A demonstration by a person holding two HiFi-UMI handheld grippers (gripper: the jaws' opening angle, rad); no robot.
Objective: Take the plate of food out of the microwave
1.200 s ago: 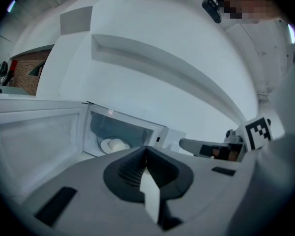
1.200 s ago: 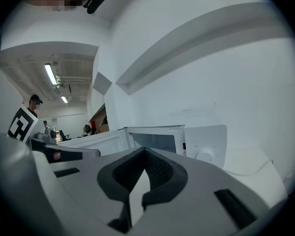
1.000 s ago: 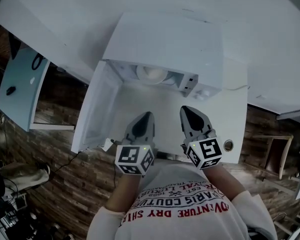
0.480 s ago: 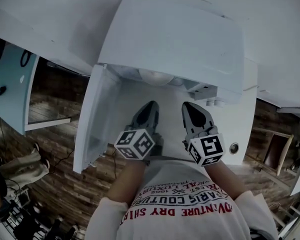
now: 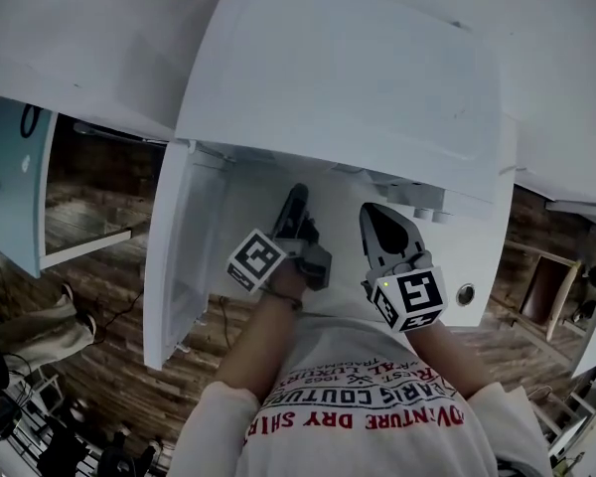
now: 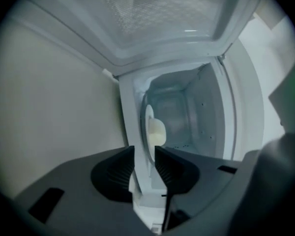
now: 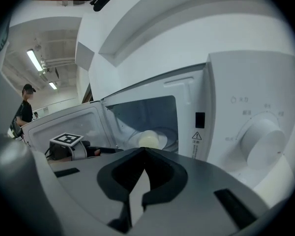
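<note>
The white microwave (image 5: 348, 78) stands with its door (image 5: 179, 256) swung open to the left. Inside, a white plate (image 7: 148, 140) carries a pale yellow mound of food (image 6: 157, 131); the head view hides both under the microwave's top. My left gripper (image 5: 298, 207) is rolled on its side just in front of the cavity. Its jaws (image 6: 144, 154) are opening, with nothing held and the plate's edge (image 6: 148, 132) a short way beyond them. My right gripper (image 7: 144, 150) is shut and empty, held back in front of the microwave (image 5: 377, 222).
The control panel with a round knob (image 7: 263, 141) is to the right of the cavity. A round socket (image 5: 464, 292) sits on the white counter (image 5: 477, 256) at the right. A person (image 7: 24, 109) stands far off at the left. Wooden floor lies below.
My left gripper has rolled onto its side and moved forward to the microwave's opening. The head has come closer, so the plate has slipped out of sight. The right gripper has barely moved.
</note>
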